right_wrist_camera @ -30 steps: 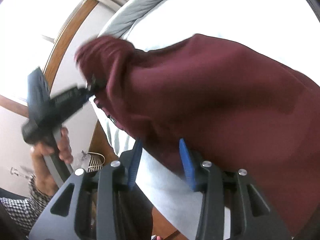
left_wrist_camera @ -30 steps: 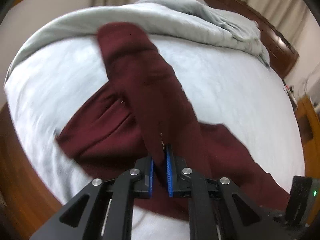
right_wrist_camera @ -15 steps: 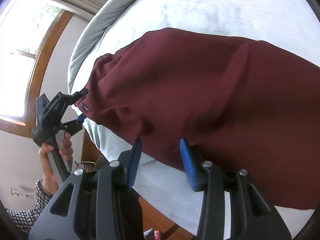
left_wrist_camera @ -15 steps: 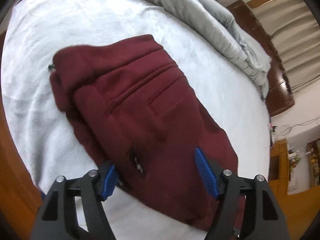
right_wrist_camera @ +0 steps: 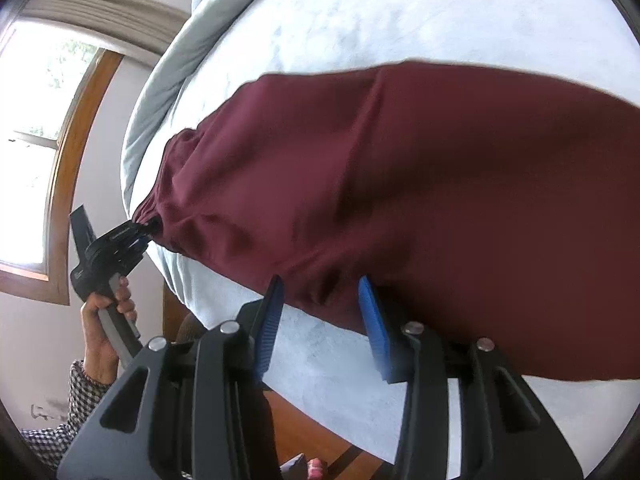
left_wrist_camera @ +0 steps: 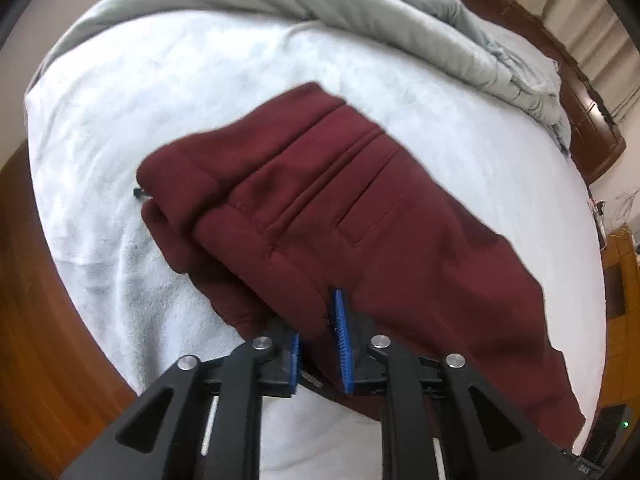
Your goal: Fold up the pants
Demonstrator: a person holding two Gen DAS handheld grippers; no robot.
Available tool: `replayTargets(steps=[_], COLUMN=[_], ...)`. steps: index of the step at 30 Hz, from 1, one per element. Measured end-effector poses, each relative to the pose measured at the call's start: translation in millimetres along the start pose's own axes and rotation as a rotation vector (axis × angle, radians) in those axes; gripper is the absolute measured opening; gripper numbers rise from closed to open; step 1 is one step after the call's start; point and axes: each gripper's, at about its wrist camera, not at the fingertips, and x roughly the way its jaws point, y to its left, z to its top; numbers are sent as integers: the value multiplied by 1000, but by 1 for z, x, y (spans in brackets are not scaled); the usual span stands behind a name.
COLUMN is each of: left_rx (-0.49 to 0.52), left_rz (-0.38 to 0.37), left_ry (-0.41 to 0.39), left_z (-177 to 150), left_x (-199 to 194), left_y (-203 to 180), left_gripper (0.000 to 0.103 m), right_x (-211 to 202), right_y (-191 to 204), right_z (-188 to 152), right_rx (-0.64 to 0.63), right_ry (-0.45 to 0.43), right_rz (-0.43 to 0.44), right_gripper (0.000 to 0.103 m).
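Bed (left_wrist_camera: 460, 152): white fleecy cover, soft and napped, grey duvet (left_wrist_camera: 360, 12) bunched well beyond the fingertips.

Pants (left_wrist_camera: 360, 216): maroon, thick knit, matte; lying doubled on the cover directly ahead of both tools, welt pocket and seams facing up. Judged soft, limp, moderately heavy, not slippery; layers will slump unless lifted at a firm edge (waistband or folded hem looks the best hold).

Left gripper (left_wrist_camera: 320, 344): blue ribbed pads narrowed onto the near edge of the cloth, a fold between them; appears pinched.

Right gripper (right_wrist_camera: 320, 320): pads spread, cloth edge just past the tips, nothing held.

Drawstring tip (left_wrist_camera: 138, 192): small, dark, poking out beside the waistband.
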Motion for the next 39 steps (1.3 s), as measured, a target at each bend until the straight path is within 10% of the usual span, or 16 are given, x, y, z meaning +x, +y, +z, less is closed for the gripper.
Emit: replayTargets(steps=[6,11,15,21,39], left_rx=[53,212,397,574,550], left_rz=[18,-119,-213,-200,-115], left_ry=[-60,-3,79,110,196], left_z=[-34,-69,-94,-121,-146], left_x=[-36,-39,-24,7,36], left_y=[-31,-104,-178,-244,-246], left_gripper=[44,48,74,76,86], right_x=[-44,-88,-127,-159,-158], right_y=[-35,-92,-139,-195,-266], right_z=[-18,-48,-72,-97,-88], right_rx=[68,245,366,499,604], right_ry=[-72,-147,-223,-291,-488], right_rz=[-60,-91,-132,-127,32], right_gripper=[48,50,54,56,52])
